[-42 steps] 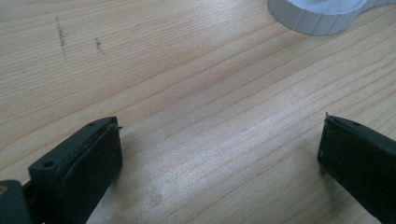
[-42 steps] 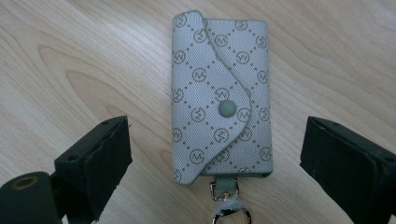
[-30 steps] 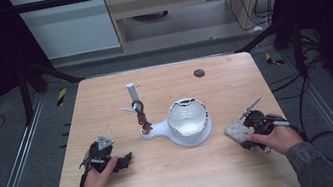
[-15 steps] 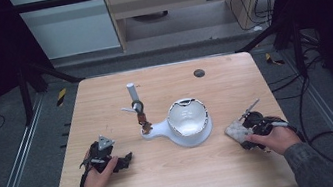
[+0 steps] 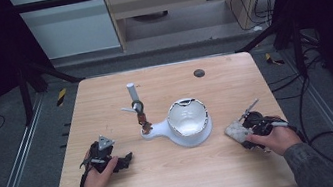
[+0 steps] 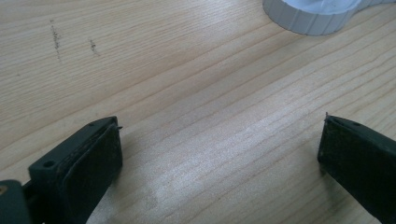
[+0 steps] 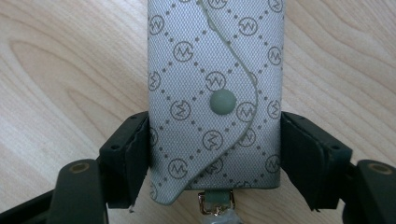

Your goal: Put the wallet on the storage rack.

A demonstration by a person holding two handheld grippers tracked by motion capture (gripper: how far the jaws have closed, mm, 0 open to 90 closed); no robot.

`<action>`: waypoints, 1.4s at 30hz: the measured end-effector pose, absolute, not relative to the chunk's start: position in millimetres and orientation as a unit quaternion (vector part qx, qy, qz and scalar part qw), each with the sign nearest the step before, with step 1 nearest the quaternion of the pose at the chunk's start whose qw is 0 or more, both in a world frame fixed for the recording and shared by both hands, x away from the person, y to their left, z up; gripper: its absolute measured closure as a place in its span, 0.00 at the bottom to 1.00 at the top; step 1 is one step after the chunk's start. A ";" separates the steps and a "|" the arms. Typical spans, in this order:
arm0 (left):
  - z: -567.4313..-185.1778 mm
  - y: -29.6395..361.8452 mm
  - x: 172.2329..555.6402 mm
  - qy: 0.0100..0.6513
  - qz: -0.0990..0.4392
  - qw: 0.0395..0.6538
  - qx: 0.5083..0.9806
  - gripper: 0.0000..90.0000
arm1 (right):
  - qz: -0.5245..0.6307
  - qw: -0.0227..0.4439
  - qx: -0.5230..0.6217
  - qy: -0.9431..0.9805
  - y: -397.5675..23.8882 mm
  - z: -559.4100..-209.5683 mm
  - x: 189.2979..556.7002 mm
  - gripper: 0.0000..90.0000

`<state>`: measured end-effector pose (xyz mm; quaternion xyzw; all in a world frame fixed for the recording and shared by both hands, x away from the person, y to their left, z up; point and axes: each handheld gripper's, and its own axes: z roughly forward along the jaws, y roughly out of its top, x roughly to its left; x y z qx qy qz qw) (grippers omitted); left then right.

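Grey case [image 7: 215, 93] clamped by right gripper [image 7: 215, 154], jaws just closing, hand low on table [image 5: 178, 177]; left gripper [image 6: 219, 144] spread; snap visible close-up.

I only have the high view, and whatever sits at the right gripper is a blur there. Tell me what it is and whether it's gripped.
Observer: A grey woven-fabric key pouch with a printed monogram pattern sits between the jaws of the right gripper. The jaws have just been closing, and both pads press on its long sides.
Operator: Say whether its flap is open.
Observer: It lies shut, the curved flap down with a round grey snap button on it.
Operator: Now report the other gripper.
Observer: The left gripper is open over the bare wooden table, with nothing between its jaws.
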<state>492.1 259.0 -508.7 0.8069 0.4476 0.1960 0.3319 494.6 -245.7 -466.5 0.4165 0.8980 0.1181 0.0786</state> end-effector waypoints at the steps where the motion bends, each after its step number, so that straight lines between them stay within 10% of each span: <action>1: -508.7 259.1 492.1 0.448 0.196 0.332 0.807 0.00 | 0.118 0.079 0.416 0.898 -245.7 -466.5 494.6 0.32; 42: -508.7 259.0 492.1 0.448 0.196 0.332 0.807 0.00 | 0.112 0.174 0.309 0.929 -200.4 -376.6 490.1 0.34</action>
